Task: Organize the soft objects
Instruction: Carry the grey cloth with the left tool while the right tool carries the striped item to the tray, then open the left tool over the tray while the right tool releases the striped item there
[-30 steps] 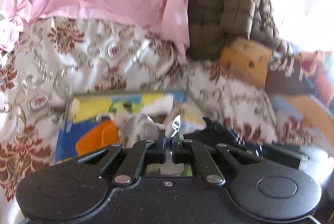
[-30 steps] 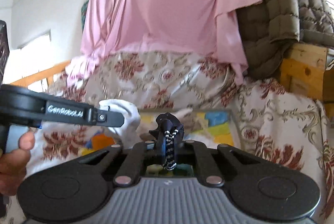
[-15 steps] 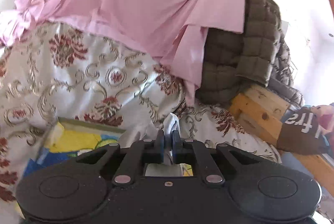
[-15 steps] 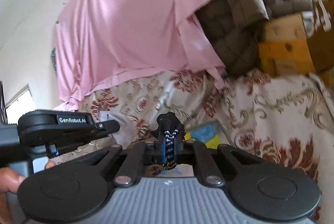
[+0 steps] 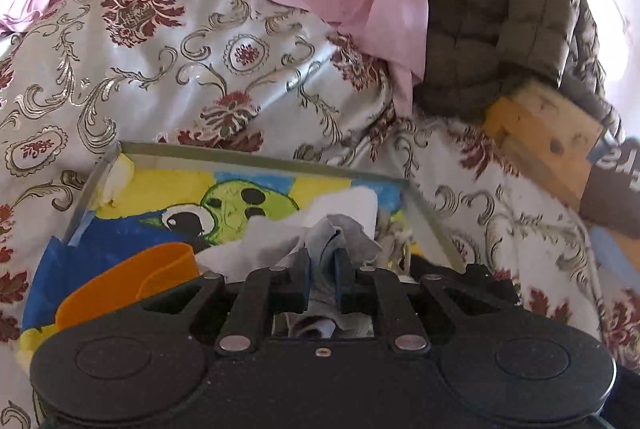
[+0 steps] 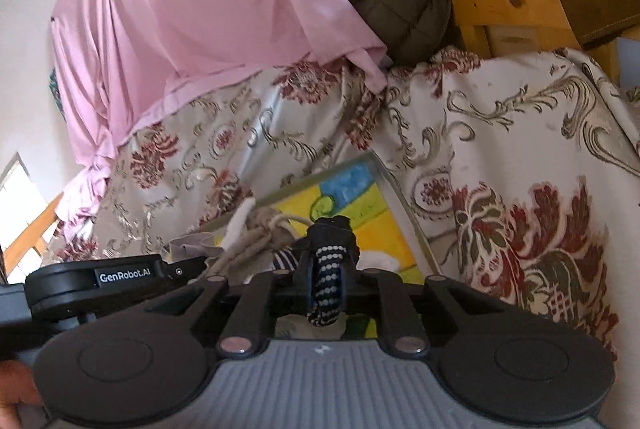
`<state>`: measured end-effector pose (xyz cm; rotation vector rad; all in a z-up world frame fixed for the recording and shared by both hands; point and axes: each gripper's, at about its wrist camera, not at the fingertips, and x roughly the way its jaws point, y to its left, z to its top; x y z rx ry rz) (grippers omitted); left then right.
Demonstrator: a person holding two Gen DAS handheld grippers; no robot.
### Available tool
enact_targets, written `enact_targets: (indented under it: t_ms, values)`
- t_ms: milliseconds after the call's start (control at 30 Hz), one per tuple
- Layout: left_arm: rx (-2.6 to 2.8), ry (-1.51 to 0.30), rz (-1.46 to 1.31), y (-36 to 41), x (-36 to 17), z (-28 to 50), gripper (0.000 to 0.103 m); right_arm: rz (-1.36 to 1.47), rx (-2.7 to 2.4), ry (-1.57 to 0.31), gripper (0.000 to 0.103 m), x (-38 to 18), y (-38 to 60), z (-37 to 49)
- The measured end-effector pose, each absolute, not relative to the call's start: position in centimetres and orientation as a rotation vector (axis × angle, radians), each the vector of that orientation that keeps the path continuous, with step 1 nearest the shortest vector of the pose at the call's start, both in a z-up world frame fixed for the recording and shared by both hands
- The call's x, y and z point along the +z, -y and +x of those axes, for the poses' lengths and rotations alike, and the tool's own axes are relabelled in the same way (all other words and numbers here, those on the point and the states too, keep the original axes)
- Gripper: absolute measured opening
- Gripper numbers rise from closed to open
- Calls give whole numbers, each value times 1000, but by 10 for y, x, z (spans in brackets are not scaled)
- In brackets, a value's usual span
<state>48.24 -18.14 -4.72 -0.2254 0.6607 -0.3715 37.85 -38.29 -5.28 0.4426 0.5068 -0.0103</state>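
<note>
While the left gripper pinches a grey-white sock over the cartoon-printed tray, the right gripper clamps a dark dotted sock. Both hang above the tray on the floral bedspread.

Both views are lit by bright daylight, and the upper right corner of the left wrist view is blown out to white beside the quilted jacket. A sheen is seen on the floral bedspread, and a bright window glares at the right wrist view's left edge. Strong fisheye bending and slight softness are seen toward the edges.
</note>
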Motion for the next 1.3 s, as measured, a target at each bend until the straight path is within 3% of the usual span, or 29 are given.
enact_targets:
  t_ms: [133, 200, 500, 900, 1300]
  values:
    - [-361, -664, -200, 187, -48, 481, 13, 443, -22, -515, 23, -54, 385, 379]
    - [-364, -662, -204, 186, -46, 480, 20, 440, -23, -509, 34, -54, 384, 378]
    - [-363, -614, -182, 186, -37, 467, 51, 423, -29, -489, 59, -51, 386, 375]
    - [-339, -520, -189, 172, -21, 437, 73, 364, -44, -443, 85, -34, 382, 358]
    - [-275, -434, -200, 134, 16, 360, 94, 273, -43, -356, 99, 6, 372, 293]
